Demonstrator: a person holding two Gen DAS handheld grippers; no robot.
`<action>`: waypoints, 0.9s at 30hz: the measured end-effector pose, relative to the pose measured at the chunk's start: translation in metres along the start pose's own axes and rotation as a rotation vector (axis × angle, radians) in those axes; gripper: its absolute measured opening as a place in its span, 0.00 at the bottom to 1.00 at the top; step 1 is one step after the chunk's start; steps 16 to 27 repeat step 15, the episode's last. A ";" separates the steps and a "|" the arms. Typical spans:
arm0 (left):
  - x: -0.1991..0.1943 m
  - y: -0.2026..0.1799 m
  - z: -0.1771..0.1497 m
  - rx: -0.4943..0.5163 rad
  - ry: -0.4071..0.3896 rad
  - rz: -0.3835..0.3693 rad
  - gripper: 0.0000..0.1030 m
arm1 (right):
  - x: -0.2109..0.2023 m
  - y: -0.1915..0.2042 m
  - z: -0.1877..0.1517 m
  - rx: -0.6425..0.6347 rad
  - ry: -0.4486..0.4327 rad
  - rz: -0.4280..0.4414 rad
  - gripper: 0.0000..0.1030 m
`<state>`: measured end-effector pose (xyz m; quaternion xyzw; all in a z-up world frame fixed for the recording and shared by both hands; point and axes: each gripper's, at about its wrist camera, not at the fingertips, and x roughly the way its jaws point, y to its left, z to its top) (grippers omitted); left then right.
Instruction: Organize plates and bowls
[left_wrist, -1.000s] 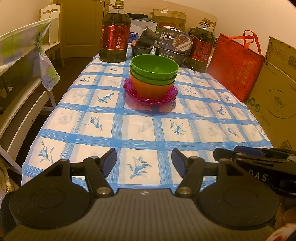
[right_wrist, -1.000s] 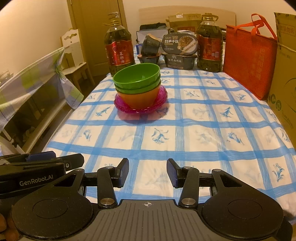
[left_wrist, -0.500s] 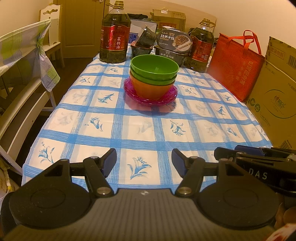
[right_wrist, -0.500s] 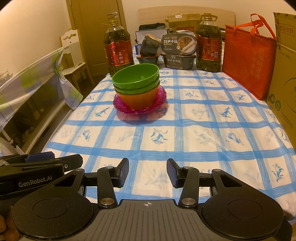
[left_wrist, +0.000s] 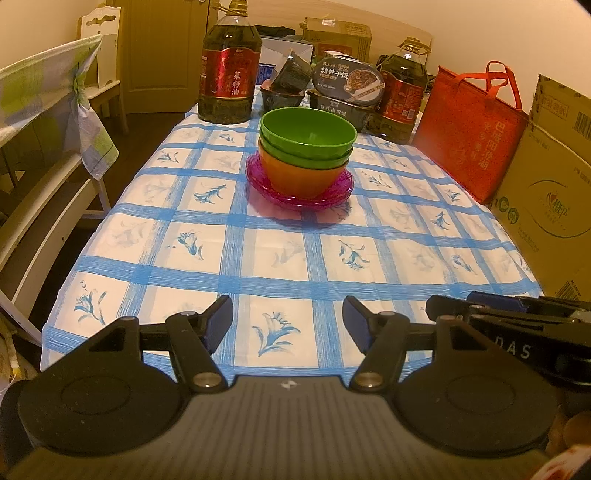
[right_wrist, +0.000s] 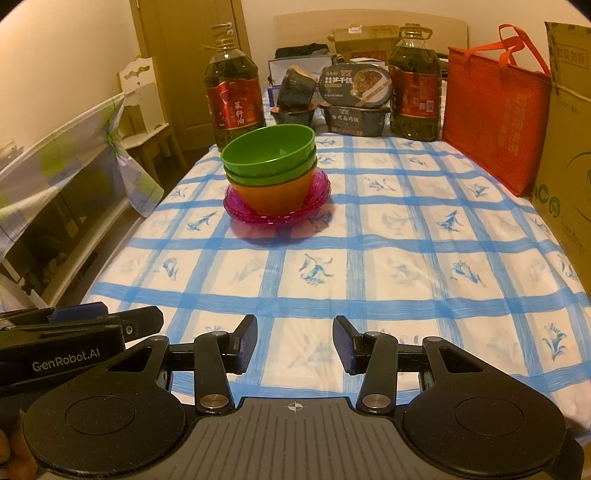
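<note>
Over on the left stands a chair (left_wrist: 55, 96) with a checked cloth draped over its back, beside the long table (left_wrist: 280, 258) with its blue-and-white flowered tablecloth. At the near edge of the table the left gripper (left_wrist: 288, 325) hangs over the cloth, its jaws spread wide with nothing between them. Just beside it, the right gripper (right_wrist: 294, 345) hovers the same way, jaws parted a little less and likewise holding nothing; each one's side shows at the edge of the other's camera view.

Farther up the table, well apart from both grippers, sits the stack: pink plates (left_wrist: 300, 192) at the bottom, an orange bowl (left_wrist: 299, 177) resting on them, and two green bowls (left_wrist: 308, 136) nested inside it, one in the other. How many plates lie under the bowls I cannot tell.

Behind the stack, at the far end, a big oil bottle (left_wrist: 229, 70) with a red label stands on the left, then some dark food boxes (left_wrist: 343, 85) piled together, then a second oil bottle (left_wrist: 402, 88). Along the right side a red bag (left_wrist: 469, 129) stands upright on the table, and a cardboard box (left_wrist: 546, 192) rises beside it.
</note>
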<state>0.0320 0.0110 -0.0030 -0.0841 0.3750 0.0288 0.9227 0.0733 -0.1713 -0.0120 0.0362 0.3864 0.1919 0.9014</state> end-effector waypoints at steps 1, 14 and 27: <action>0.000 0.000 0.000 -0.001 0.000 0.000 0.61 | 0.000 0.000 0.000 0.000 0.000 0.000 0.44; 0.000 -0.003 -0.002 0.003 -0.012 -0.005 0.63 | 0.000 -0.002 0.000 0.001 0.000 -0.001 0.44; 0.000 -0.003 -0.002 0.003 -0.012 -0.005 0.63 | 0.000 -0.002 0.000 0.002 -0.001 -0.001 0.44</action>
